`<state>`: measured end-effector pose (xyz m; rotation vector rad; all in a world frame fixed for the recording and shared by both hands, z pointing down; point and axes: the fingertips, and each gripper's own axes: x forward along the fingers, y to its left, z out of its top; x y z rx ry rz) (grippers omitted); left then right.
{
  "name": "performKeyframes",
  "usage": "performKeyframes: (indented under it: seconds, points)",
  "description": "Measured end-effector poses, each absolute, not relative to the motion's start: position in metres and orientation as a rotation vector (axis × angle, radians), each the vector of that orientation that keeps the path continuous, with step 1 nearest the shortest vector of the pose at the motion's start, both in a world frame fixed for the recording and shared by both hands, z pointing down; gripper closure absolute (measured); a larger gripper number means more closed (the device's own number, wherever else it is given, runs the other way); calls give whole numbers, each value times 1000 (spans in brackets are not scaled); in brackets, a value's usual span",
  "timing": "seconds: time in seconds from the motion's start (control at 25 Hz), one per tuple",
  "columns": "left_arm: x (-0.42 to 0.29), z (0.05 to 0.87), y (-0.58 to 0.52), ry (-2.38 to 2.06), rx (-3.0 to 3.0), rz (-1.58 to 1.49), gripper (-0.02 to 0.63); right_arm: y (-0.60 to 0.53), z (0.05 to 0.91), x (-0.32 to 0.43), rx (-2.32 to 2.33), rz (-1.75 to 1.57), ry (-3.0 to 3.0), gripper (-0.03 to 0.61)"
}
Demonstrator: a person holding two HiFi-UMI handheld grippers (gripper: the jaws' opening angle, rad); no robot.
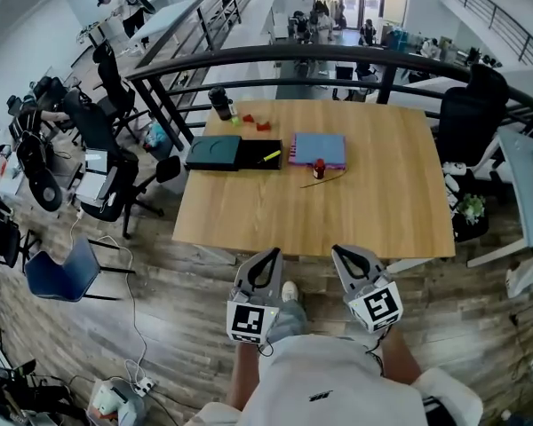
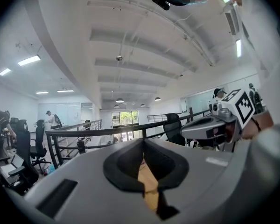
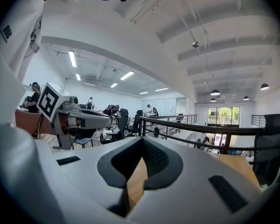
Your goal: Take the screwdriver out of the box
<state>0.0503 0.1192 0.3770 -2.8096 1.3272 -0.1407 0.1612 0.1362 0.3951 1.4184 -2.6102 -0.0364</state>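
Note:
On the wooden table (image 1: 382, 202) lies an open black box (image 1: 258, 154), its lid (image 1: 213, 152) to the left. A yellow-green screwdriver (image 1: 268, 157) lies inside it. Both grippers hover side by side over the floor, short of the table's near edge and well away from the box. My left gripper (image 1: 271, 254) (image 2: 143, 143) is shut, with nothing between its jaws. My right gripper (image 1: 338, 251) (image 3: 142, 141) is also shut and empty. Each gripper view shows the other gripper alongside and a strip of table top through the jaws.
A blue and pink case (image 1: 318, 149), a small red-capped item (image 1: 319, 169), red blocks (image 1: 263, 126) and a black bottle (image 1: 220, 103) also sit on the table. A dark railing (image 1: 275, 56) runs behind it. Office chairs (image 1: 107, 176) stand left, a black chair (image 1: 466, 118) right.

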Motion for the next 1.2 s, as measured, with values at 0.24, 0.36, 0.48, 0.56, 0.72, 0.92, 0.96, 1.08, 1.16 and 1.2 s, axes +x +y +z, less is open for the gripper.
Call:
performKeyframes:
  seconds: [0.24,0.36,0.48,0.56,0.72,0.92,0.96,1.08,1.16,1.2]
  points:
    - [29,386,38,1271,-2835,-233,601,57,397,141,1431,-11,-2568,584]
    - [14,390,8,1253,-2852,-229,601,29,401,126,1449,-8,-2555,584]
    - [1,396,-20,1238,-2869,-225,601,0,403,112,1467,16,-2540,584]
    - [-4,399,-37,1221,-2887,-223,601,-19,403,105,1470,25,-2525,584]
    - [-13,410,-70,1198,-2923,-221,601,-52,410,90,1457,8,-2492,584]
    - [-19,430,-100,1205,-2979,-215,601,-81,425,80,1427,29,-2443,583]
    - [-21,433,-105,1209,-2985,-218,601,-88,428,79,1421,29,-2437,584]
    - [-24,444,-119,1230,-2997,-228,601,-106,437,75,1389,12,-2423,583]
    - [-25,454,-129,1248,-3003,-240,601,-118,444,71,1351,-2,-2416,584]
    - [-25,458,-134,1256,-3005,-248,601,-124,448,71,1331,-10,-2414,584]
